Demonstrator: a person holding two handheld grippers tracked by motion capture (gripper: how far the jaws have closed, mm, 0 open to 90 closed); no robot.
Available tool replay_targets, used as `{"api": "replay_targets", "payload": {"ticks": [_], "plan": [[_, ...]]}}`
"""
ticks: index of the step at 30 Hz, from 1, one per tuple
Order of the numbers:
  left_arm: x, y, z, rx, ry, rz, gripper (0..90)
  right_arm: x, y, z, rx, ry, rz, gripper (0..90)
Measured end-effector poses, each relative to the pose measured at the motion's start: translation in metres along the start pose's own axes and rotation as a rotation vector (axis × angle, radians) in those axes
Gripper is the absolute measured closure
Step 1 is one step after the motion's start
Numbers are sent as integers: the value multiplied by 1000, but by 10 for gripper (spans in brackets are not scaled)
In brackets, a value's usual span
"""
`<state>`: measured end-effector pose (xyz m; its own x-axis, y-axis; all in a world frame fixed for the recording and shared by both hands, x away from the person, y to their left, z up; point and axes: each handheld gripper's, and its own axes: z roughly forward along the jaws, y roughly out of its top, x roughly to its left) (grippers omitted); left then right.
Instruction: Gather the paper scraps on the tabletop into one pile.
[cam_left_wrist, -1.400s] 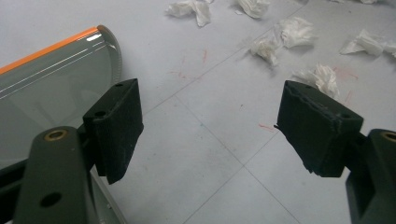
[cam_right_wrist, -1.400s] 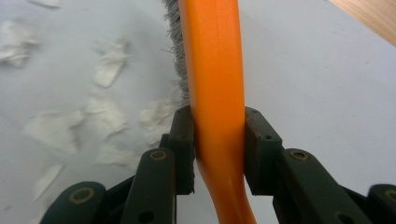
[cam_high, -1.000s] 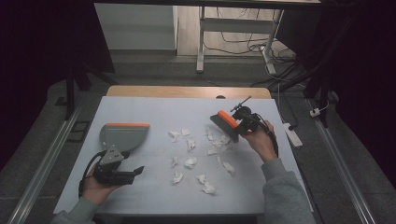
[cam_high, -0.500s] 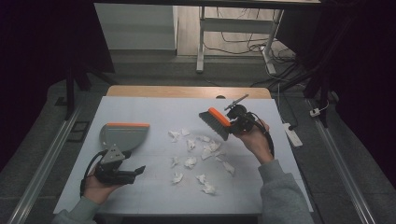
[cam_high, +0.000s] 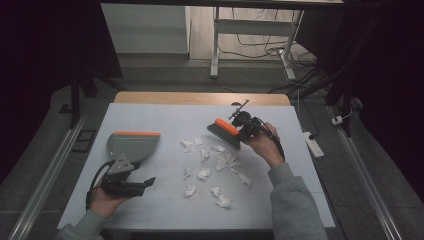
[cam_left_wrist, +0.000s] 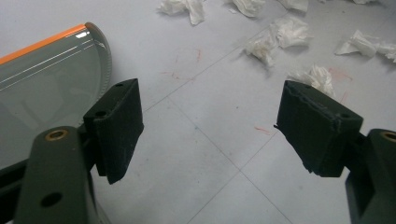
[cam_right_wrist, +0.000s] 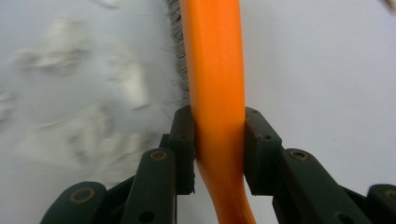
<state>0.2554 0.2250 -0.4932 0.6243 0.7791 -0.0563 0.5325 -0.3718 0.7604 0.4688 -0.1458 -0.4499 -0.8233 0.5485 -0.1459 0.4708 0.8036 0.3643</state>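
Observation:
An orange-backed hand brush (cam_high: 224, 130) with grey bristles is held over the white table; my right gripper (cam_high: 245, 127) is shut on its orange handle (cam_right_wrist: 217, 93), both pads pressing its sides. Several crumpled white paper scraps (cam_high: 205, 172) lie scattered in the middle of the table, just below and left of the brush. A grey dustpan (cam_high: 131, 145) with an orange lip lies flat at the left. My left gripper (cam_high: 137, 185) rests low near the table's front left, jaws wide apart and empty; the dustpan (cam_left_wrist: 46, 88) shows beside its left pad (cam_left_wrist: 116, 126).
The white table top (cam_high: 165, 117) ends in a wooden strip at the far edge. A power strip (cam_high: 312, 142) lies on the floor to the right. Metal rails run along the floor on both sides, and a table frame stands beyond.
My right gripper has carried the brush leftward and a little farther away, and some scraps under it shifted left. The left gripper and dustpan have stayed put.

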Motion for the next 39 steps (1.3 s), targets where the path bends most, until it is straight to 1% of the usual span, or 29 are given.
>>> {"api": "replay_targets", "payload": {"ticks": [2,3,5,7,8,10,11,12,14,16,18,22,24,25,27,28,29,32,34,35,37,38,39], "plan": [[0,0,0,3,-3,-1,237,11,1,-1,32,5,-33,688],[0,0,0,3,-2,-1,237,17,2,-3,45,17,-68,688],[-1,0,-1,-1,-3,-2,237,30,0,-5,61,51,-116,688],[-1,0,-1,-2,-4,-1,238,38,-2,-11,68,49,-134,688],[-1,0,-1,-2,-4,0,238,38,-4,-14,48,31,-135,688],[-2,0,-1,-1,-5,0,238,35,-8,-25,-6,-15,-108,688],[-2,0,-1,-2,-5,0,238,32,-10,-32,-35,-14,-90,688],[-1,0,-1,-2,-4,0,238,30,-13,-38,-56,4,-79,688],[-1,0,-1,-2,-4,0,238,30,-18,-49,-82,26,-94,687],[0,0,0,1,-3,-3,238,36,-25,-59,-101,70,-109,688],[1,0,1,5,-4,-4,237,46,-32,-65,-113,118,-141,688],[1,0,1,7,-3,-4,237,72,-45,-72,-88,208,-208,687],[1,0,2,9,-3,-6,238,84,-51,-73,-68,244,-247,687],[1,0,2,11,-3,-7,238,91,-53,-75,-61,259,-247,687],[1,0,2,11,-2,-5,237,103,-58,-79,-28,301,-229,687],[1,0,2,10,-1,-6,237,108,-60,-78,-26,322,-242,687],[1,0,1,9,-1,-7,238,113,-62,-76,-25,339,-267,687],[2,0,1,6,-1,-10,237,128,-69,-72,30,372,-300,686],[2,0,1,8,-2,-8,237,134,-72,-67,68,394,-314,687],[2,0,2,9,-2,-7,237,137,-72,-64,87,393,-325,686],[1,0,2,9,-3,-6,238,141,-72,-58,129,376,-331,687],[1,0,2,8,-3,-6,237,141,-72,-54,143,360,-340,687],[1,0,2,9,-2,-6,238,141,-71,-51,154,319,-362,687]]}}
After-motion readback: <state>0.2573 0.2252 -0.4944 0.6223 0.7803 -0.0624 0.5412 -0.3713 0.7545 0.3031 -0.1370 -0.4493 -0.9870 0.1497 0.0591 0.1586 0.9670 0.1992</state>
